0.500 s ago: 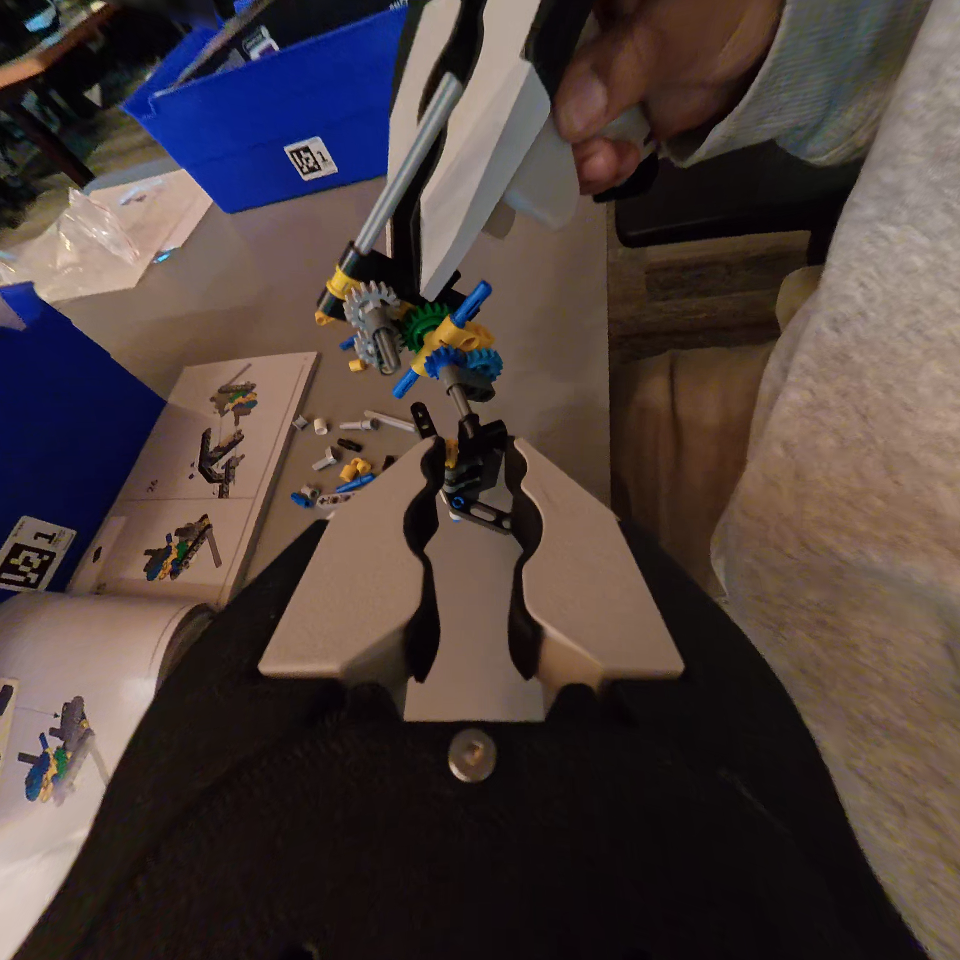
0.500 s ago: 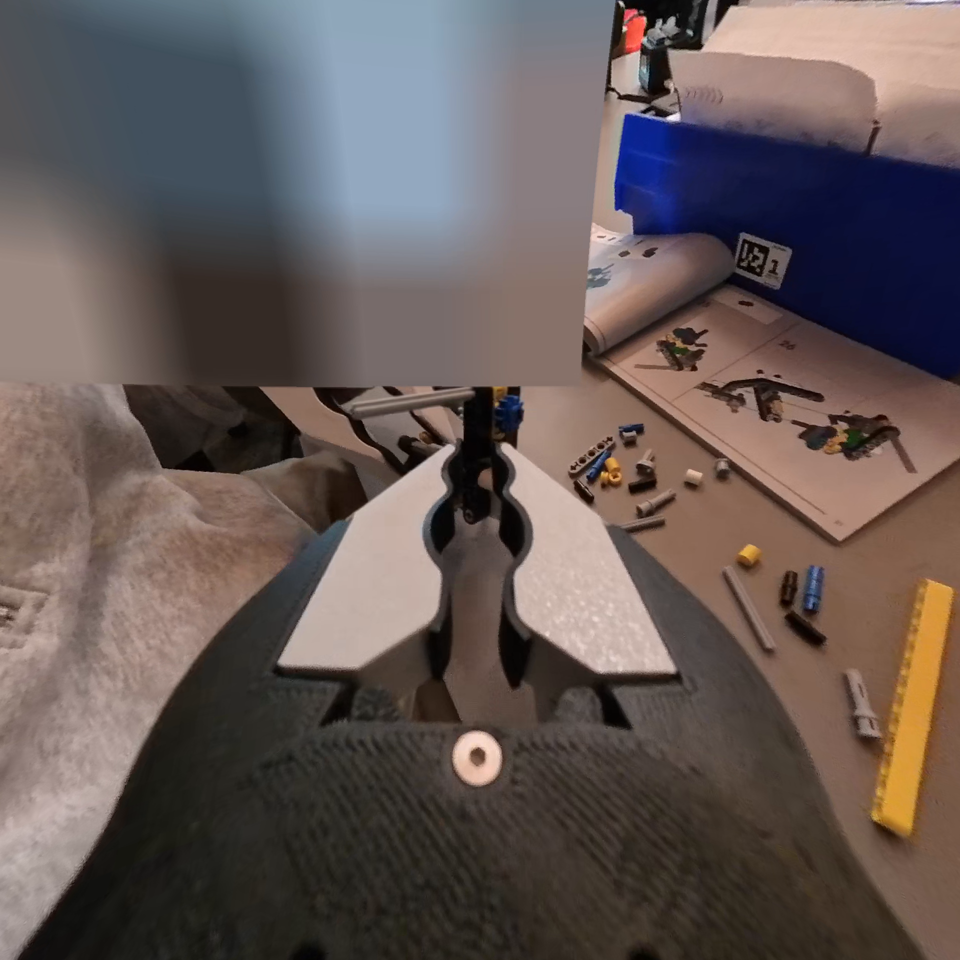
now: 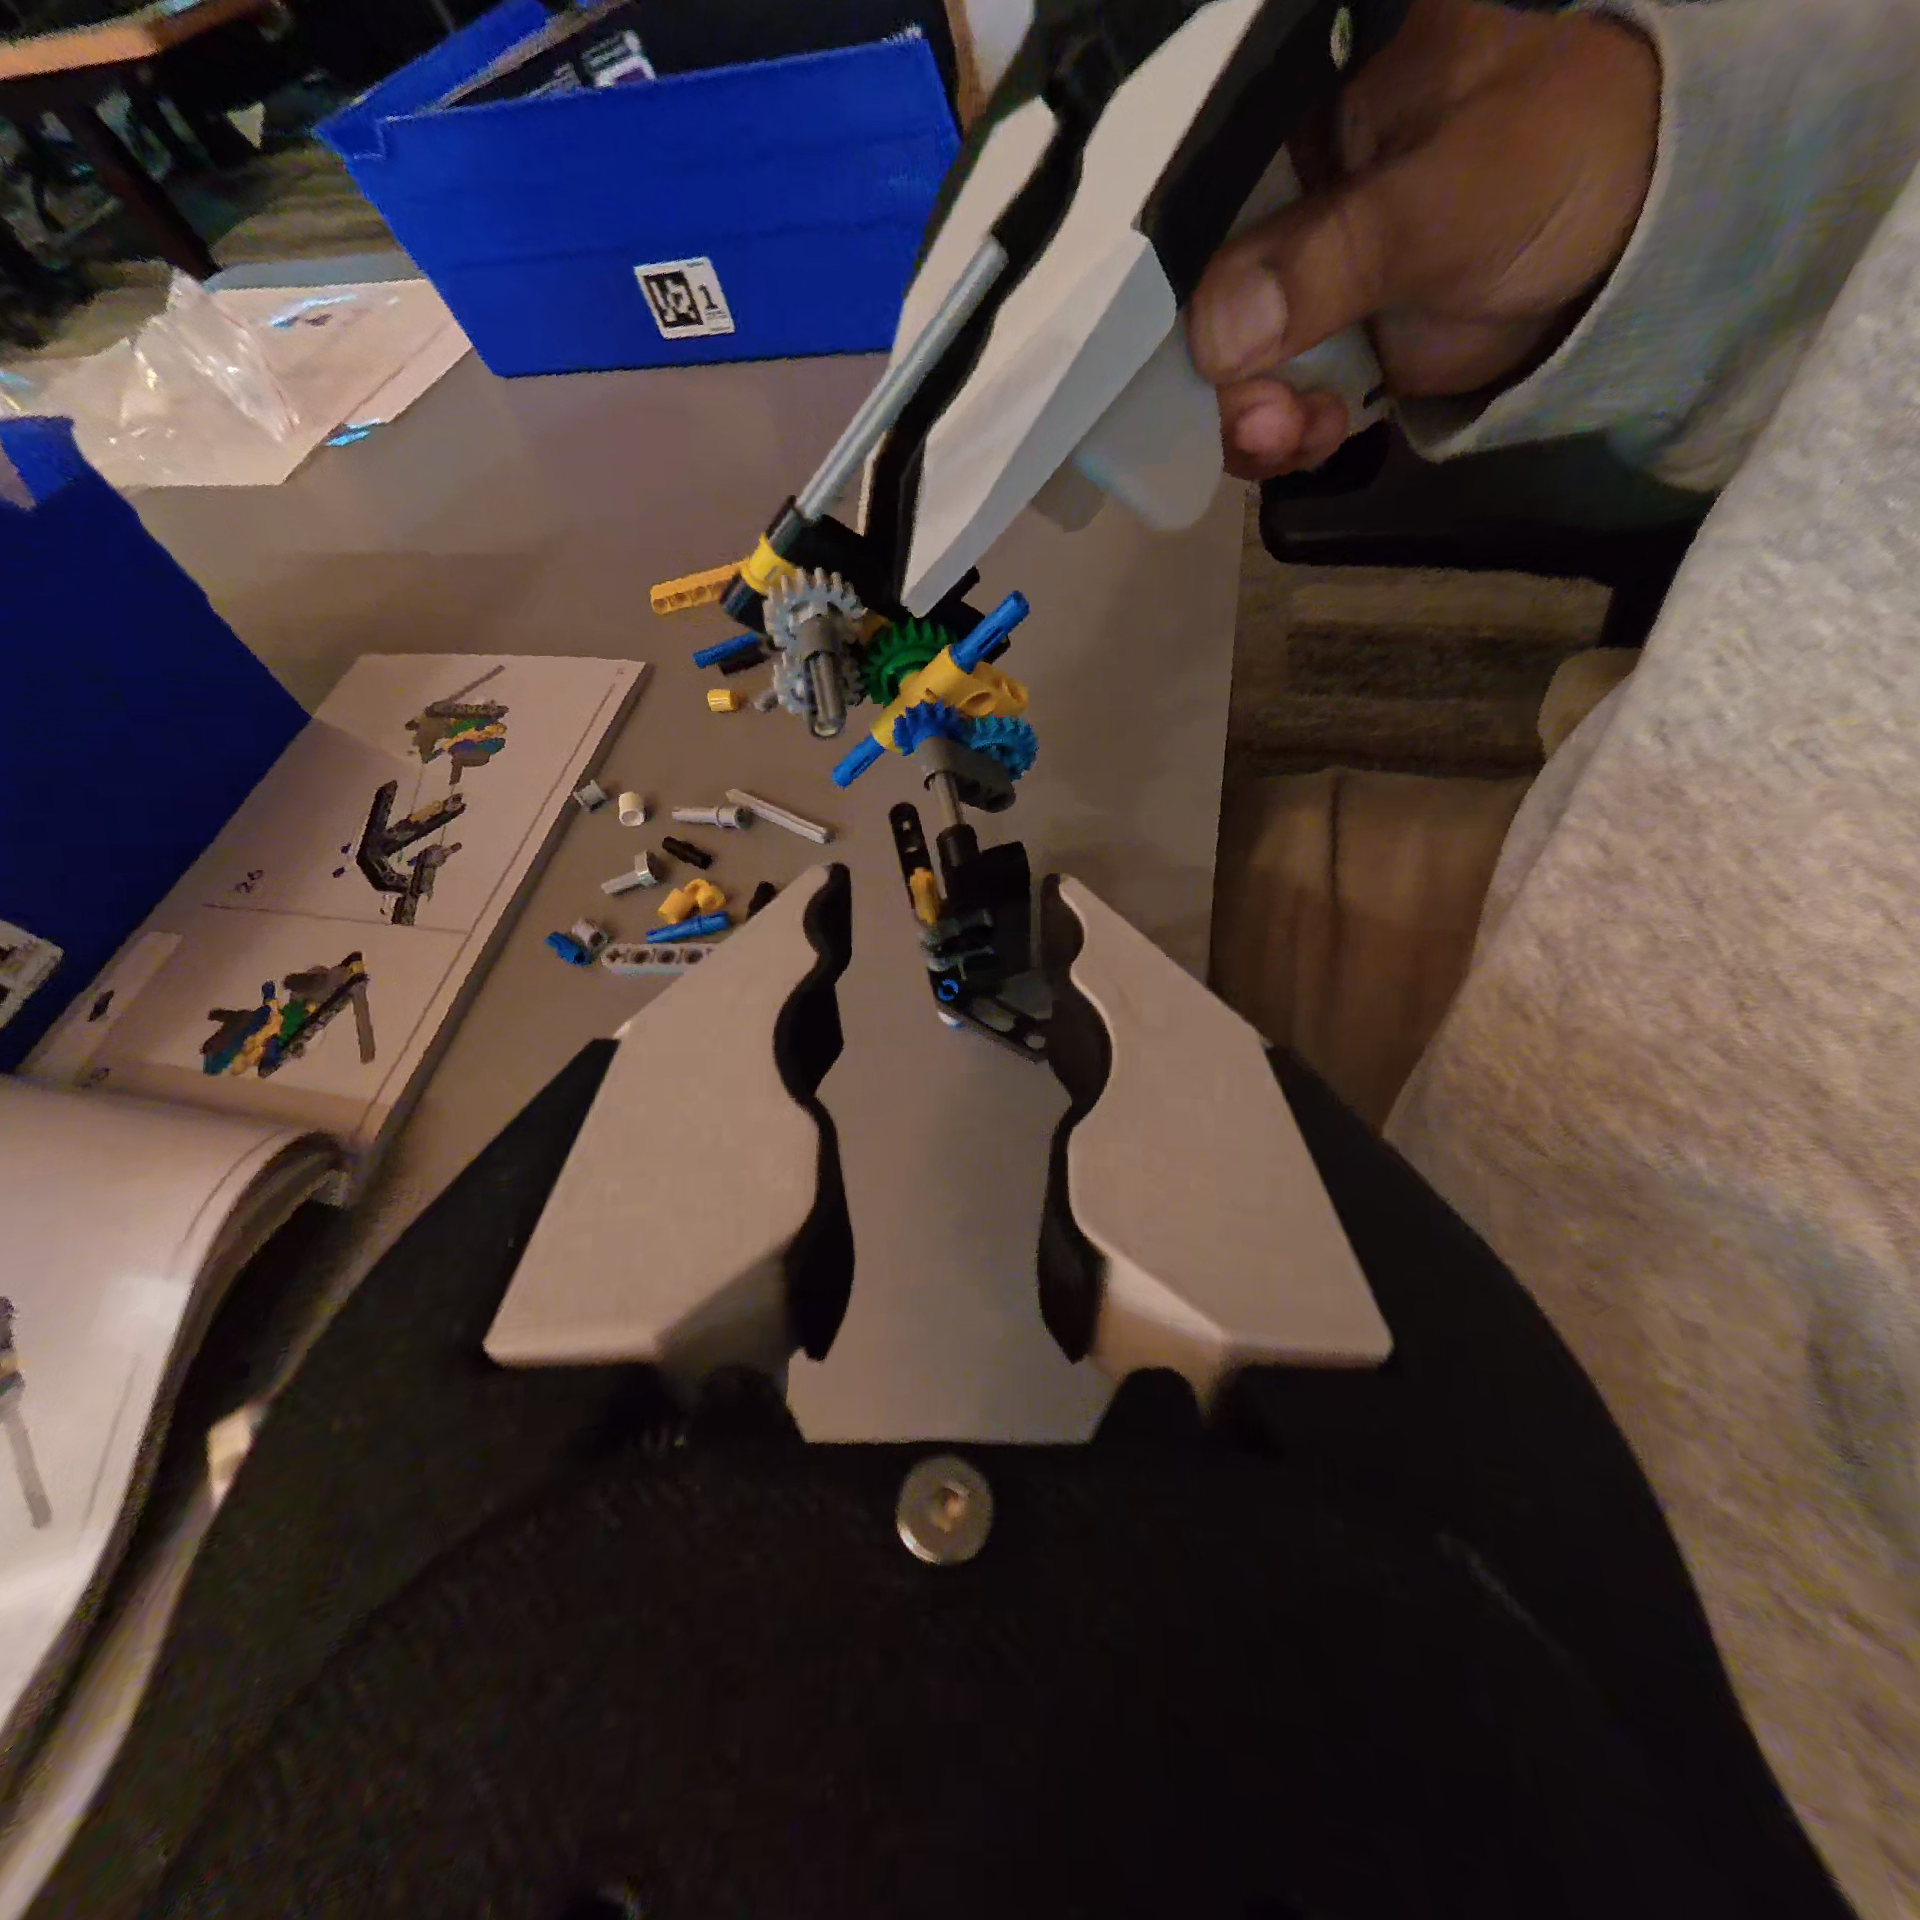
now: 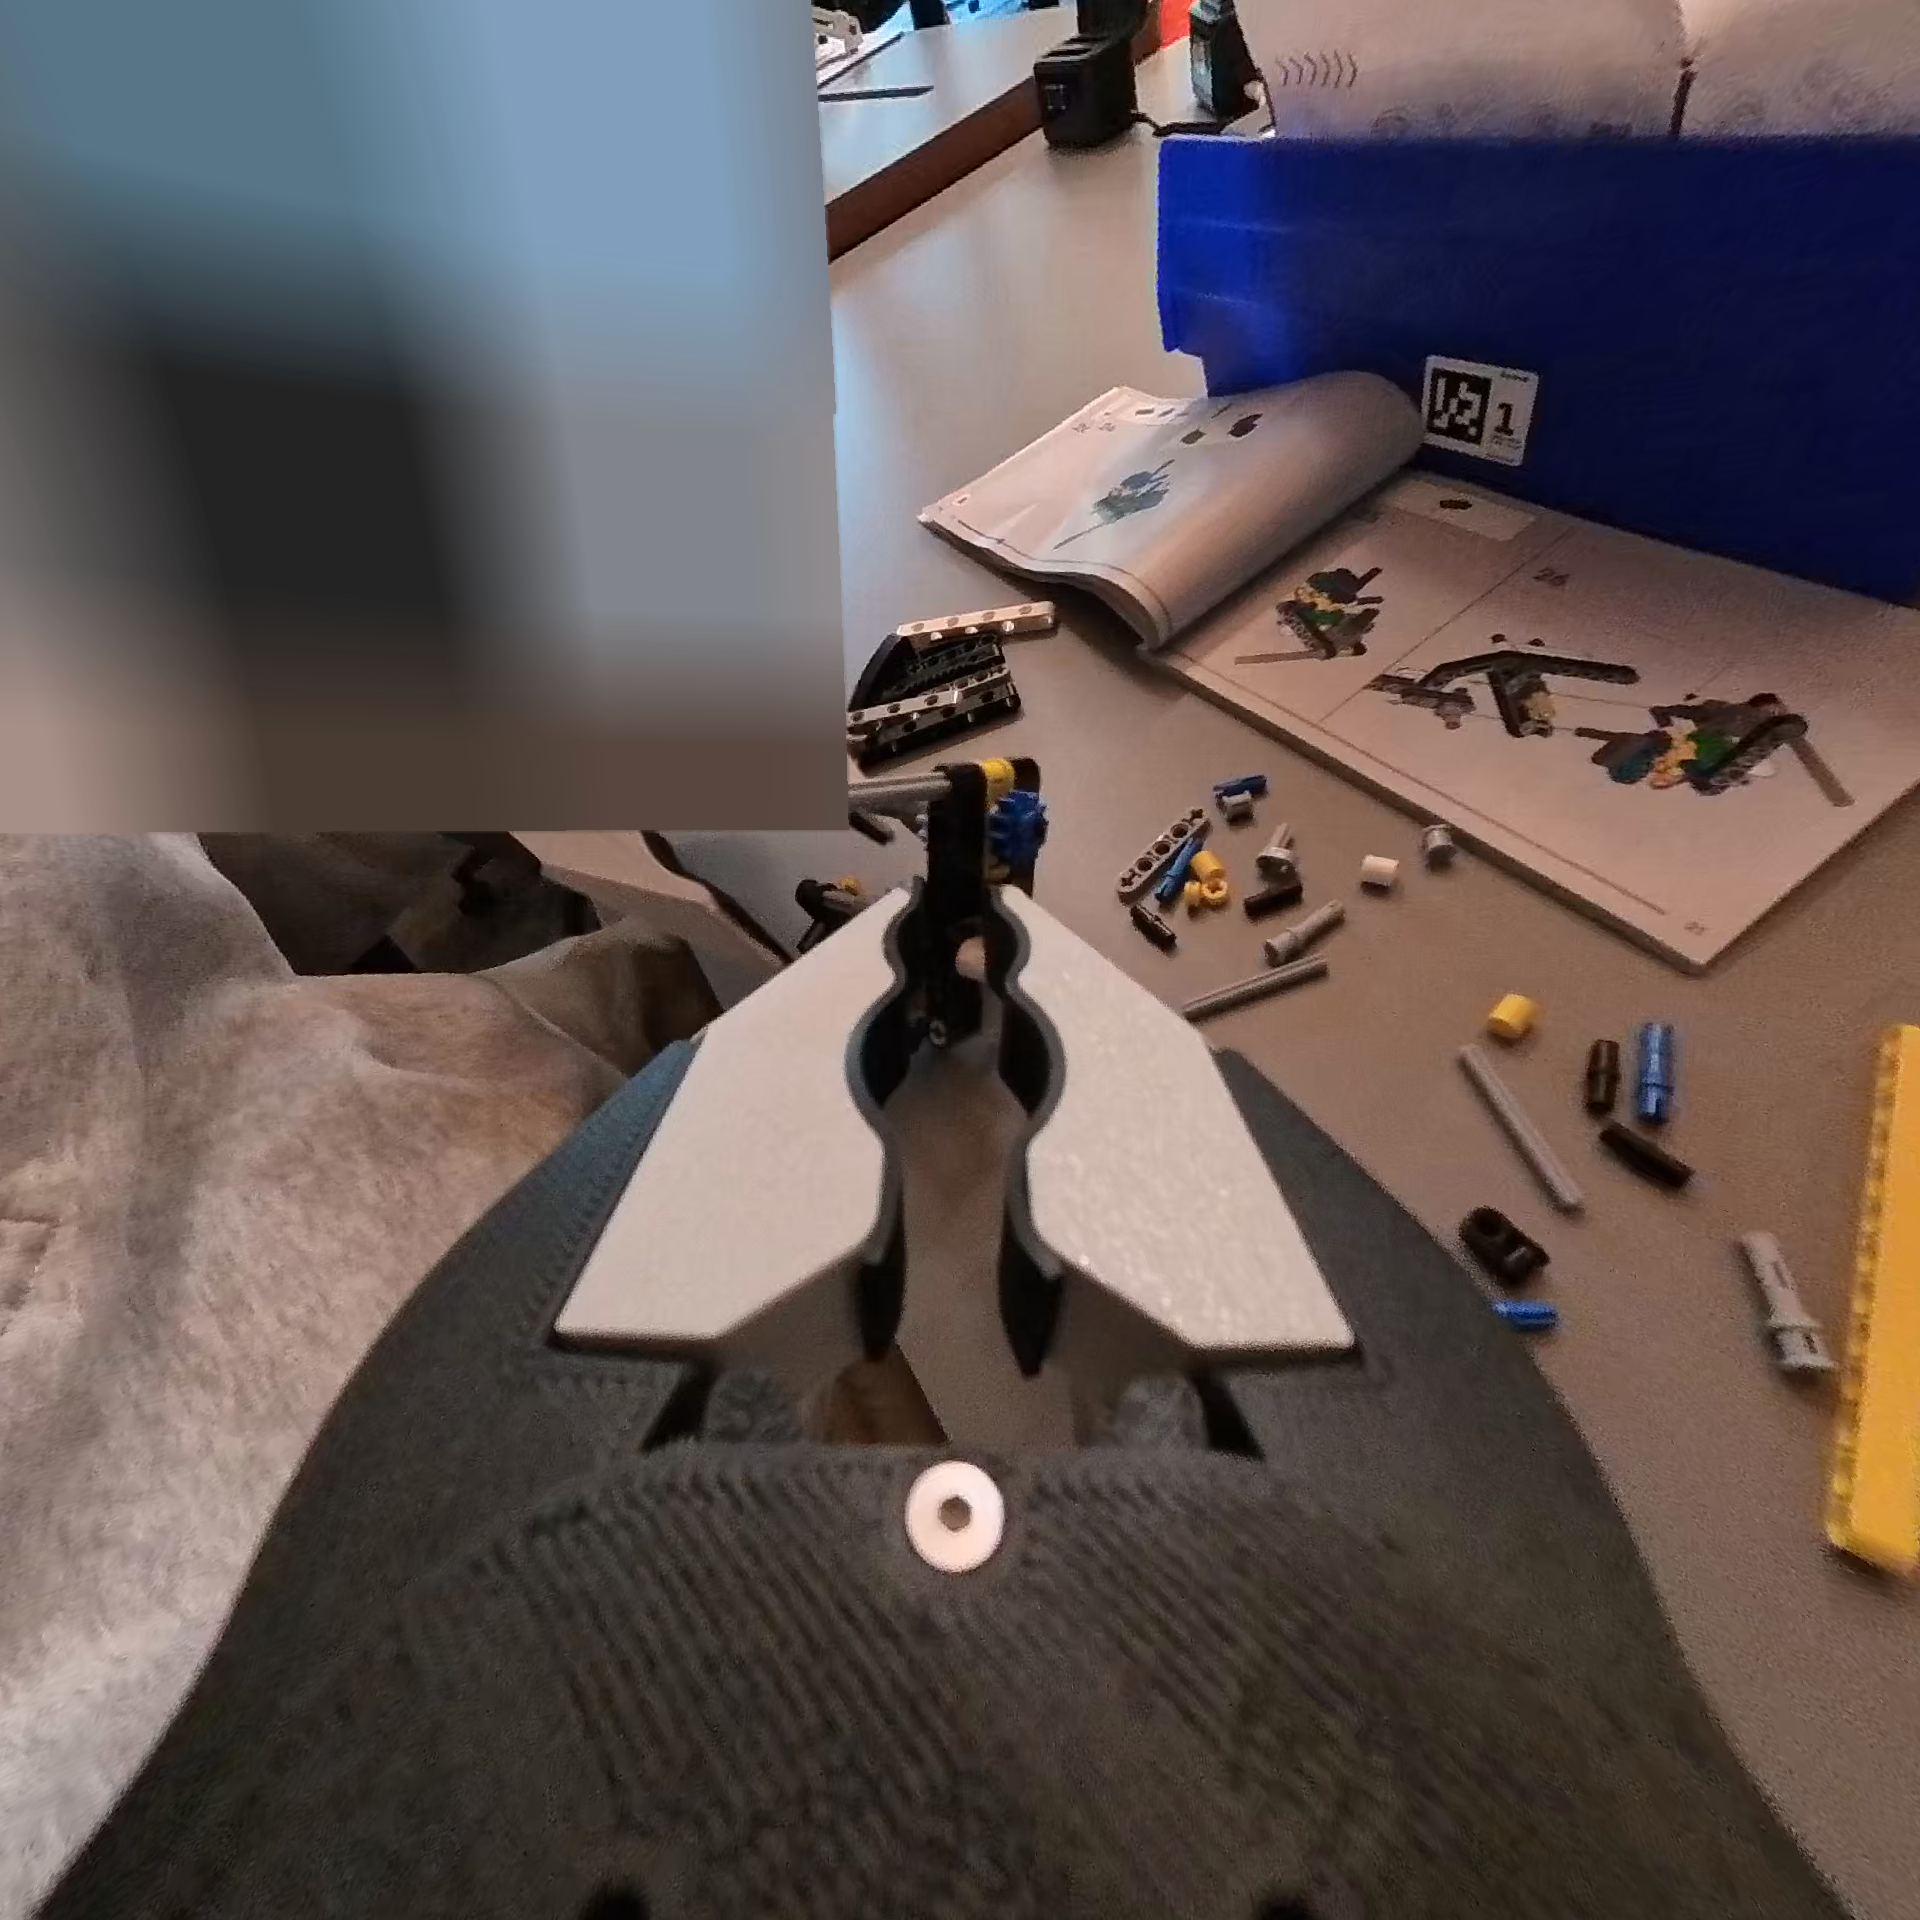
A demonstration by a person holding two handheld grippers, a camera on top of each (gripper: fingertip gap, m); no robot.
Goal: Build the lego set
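Holding the multicoloured plastic gear assembly [image 3: 914, 696] aloft, the right gripper [image 4: 951, 935] pinches its black beam; the left gripper [image 3: 945, 935], jaws parted around its lower black end, sits just below along its axis.

geared lego assembly [image 3: 914, 707] held midair, loose pieces [image 4: 1226, 883] on table

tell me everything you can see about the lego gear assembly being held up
The gear assembly is a part-built plastic cluster held in the air above the table: a grey gear, a green gear and blue gears on axles, yellow connectors, blue pins, black beams and a long grey axle slanting upward. The right gripper clamps its black upper part. Its black lower end sits between the left gripper's open fingers, against the right-hand one.
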